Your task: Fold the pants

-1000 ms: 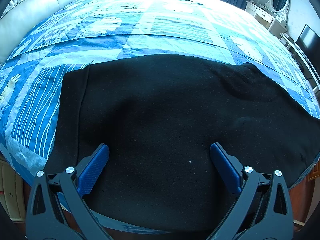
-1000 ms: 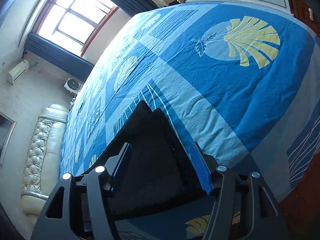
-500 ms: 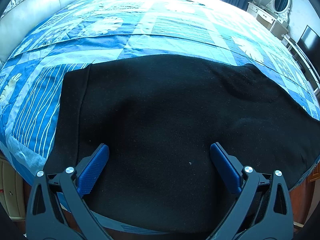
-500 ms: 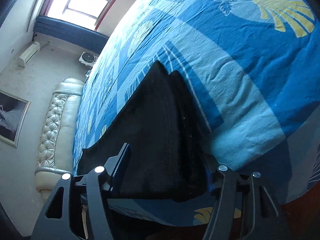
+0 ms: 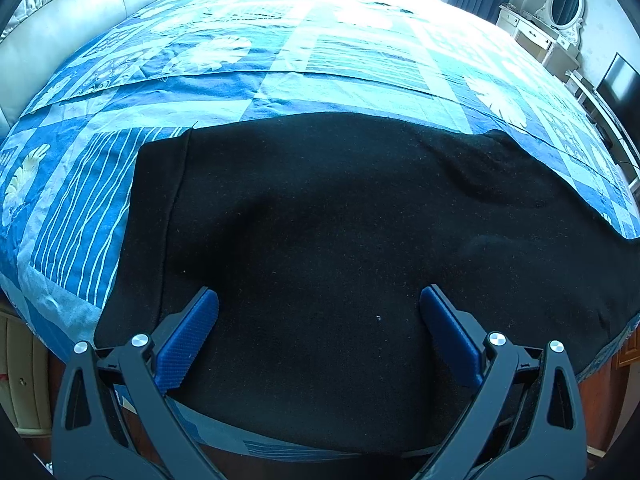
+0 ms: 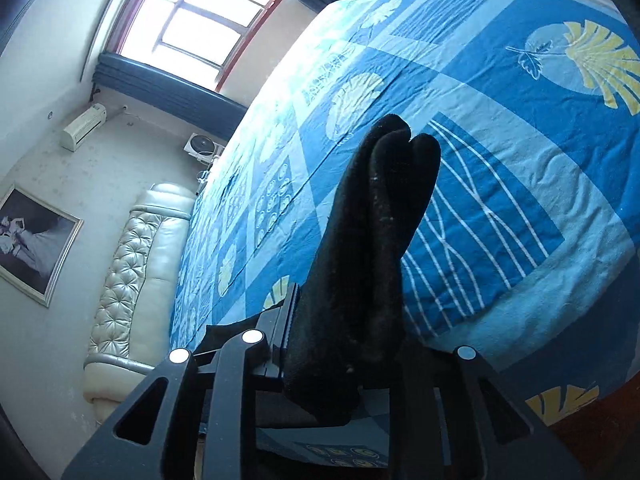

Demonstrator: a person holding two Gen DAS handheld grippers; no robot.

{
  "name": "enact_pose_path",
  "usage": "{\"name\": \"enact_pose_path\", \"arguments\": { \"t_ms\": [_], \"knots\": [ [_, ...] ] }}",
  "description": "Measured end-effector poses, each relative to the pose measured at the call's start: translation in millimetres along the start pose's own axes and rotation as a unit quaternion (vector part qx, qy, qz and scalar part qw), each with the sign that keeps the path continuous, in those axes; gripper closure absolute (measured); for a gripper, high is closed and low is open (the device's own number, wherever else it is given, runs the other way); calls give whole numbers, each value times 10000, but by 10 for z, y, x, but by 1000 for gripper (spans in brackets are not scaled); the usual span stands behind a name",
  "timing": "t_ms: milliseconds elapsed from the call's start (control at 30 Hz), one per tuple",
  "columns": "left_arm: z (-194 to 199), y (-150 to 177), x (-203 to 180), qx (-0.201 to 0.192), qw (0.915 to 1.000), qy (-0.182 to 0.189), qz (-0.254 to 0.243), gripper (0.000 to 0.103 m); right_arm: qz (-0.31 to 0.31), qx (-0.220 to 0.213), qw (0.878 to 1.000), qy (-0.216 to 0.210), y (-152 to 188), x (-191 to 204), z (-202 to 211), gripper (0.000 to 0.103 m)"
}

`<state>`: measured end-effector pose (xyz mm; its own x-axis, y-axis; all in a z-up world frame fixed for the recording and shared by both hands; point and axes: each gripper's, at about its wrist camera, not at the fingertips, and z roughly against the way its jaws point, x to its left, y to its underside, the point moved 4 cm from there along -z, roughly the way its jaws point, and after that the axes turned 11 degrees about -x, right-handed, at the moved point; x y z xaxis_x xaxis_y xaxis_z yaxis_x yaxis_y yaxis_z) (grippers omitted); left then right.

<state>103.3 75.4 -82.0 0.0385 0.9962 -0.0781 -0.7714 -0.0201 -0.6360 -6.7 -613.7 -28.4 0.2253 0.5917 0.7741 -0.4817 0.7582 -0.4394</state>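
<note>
Right gripper (image 6: 352,344) lifted, pants (image 5: 340,232) end now bunched upright mid-frame, clamped. Left gripper (image 5: 320,304) unmoved, spread wide, holding nothing, above pants lying lower-centre on bed (image 5: 280,60). Risk: thick bunch slips out, fold lands crooked.

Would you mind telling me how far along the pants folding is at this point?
Early. The black pants lie mostly flat on the blue bedspread. In hand: the right gripper is clamped on a bunched end. The left gripper hovers open. The folding over is left.
</note>
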Motion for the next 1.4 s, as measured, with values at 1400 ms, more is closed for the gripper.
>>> {"name": "enact_pose_path", "arguments": {
  "t_ms": [1400],
  "knots": [
    [704, 78, -32, -423, 9980, 301, 371, 2, 3816, 1450, 9080, 945, 2793, 2121, -1750, 68]
  ]
}}
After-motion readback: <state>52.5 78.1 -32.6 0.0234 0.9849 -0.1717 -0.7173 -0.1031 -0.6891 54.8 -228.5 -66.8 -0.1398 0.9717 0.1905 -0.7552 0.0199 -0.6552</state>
